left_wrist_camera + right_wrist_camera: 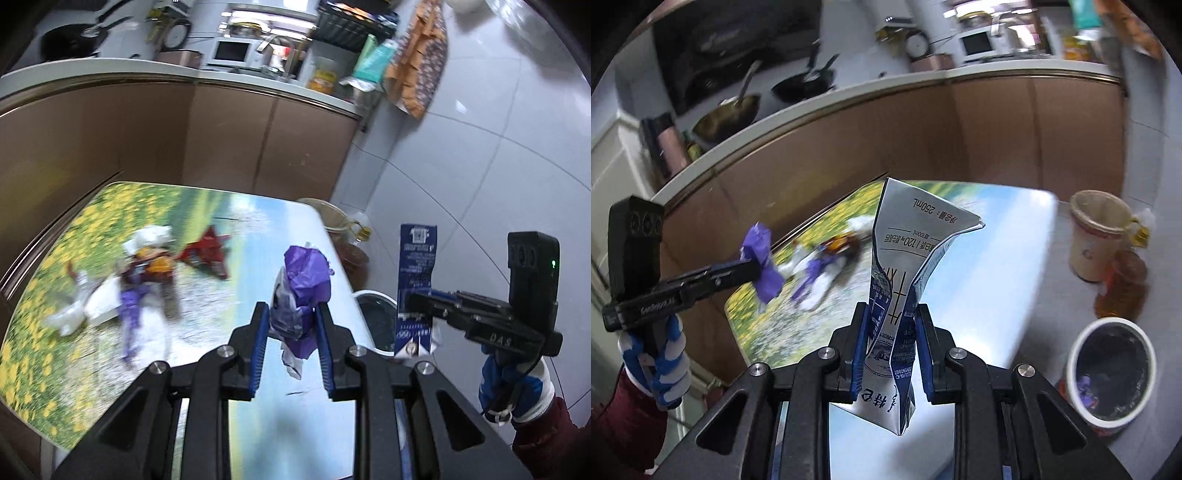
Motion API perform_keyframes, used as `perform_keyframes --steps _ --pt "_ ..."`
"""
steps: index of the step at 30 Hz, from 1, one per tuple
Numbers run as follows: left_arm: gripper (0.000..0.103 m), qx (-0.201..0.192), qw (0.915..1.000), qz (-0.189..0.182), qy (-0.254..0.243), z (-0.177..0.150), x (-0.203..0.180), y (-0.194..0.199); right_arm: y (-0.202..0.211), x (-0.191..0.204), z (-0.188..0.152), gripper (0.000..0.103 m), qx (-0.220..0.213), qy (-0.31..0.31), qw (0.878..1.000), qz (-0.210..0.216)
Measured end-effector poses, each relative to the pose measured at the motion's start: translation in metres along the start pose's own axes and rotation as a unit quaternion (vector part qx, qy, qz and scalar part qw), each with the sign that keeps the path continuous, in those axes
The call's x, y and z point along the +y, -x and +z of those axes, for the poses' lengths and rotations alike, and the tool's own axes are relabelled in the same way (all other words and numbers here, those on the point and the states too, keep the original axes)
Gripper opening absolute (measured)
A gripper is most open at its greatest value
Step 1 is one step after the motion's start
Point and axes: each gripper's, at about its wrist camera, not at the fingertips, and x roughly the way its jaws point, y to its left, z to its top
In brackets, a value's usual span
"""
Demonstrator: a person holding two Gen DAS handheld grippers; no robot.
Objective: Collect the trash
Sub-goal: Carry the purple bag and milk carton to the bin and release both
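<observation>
My left gripper (291,314) is shut on a crumpled purple wrapper (304,280) and holds it above the right edge of the flower-print table (55,295). My right gripper (891,314) is shut on a flattened blue-and-silver milk carton (912,236), held upright; it shows in the left wrist view (415,291) above the white trash bin (373,314). The bin (1108,373) stands on the floor right of the table and holds a purple scrap. More trash (140,280) and a red wrapper (208,251) lie on the table.
A beige bucket (1099,232) and an amber oil bottle (1123,284) stand on the floor beyond the bin. Brown kitchen cabinets (229,140) run behind the table, with pans and appliances on the counter. Grey floor tiles lie to the right.
</observation>
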Motion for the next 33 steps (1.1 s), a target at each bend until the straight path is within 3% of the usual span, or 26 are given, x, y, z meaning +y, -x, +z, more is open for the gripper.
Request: perform_keyframes --steps 6,12,21,28,33 --pt "0.024 0.028 0.9982 -0.037 -0.039 0.014 -0.056 -0.046 0.037 -0.06 -0.005 0.025 -0.034 -0.049 0.997 -0.056" --pt "0.024 0.066 0.9921 -0.075 -0.076 0.027 -0.123 -0.111 0.064 -0.122 -0.018 0.025 -0.059 -0.095 0.984 -0.136" --pt "0.024 0.127 0.9808 -0.104 -0.106 0.037 -0.208 -0.233 0.061 -0.209 -0.032 0.025 -0.055 -0.159 0.963 -0.21" --pt "0.024 0.172 0.9747 -0.108 -0.094 0.034 -0.234 -0.314 0.034 -0.252 -0.034 0.025 -0.029 -0.17 0.952 -0.253" --pt "0.026 0.193 0.973 -0.112 -0.059 0.034 -0.23 -0.36 0.011 -0.275 -0.037 0.025 -0.006 -0.168 0.944 -0.284"
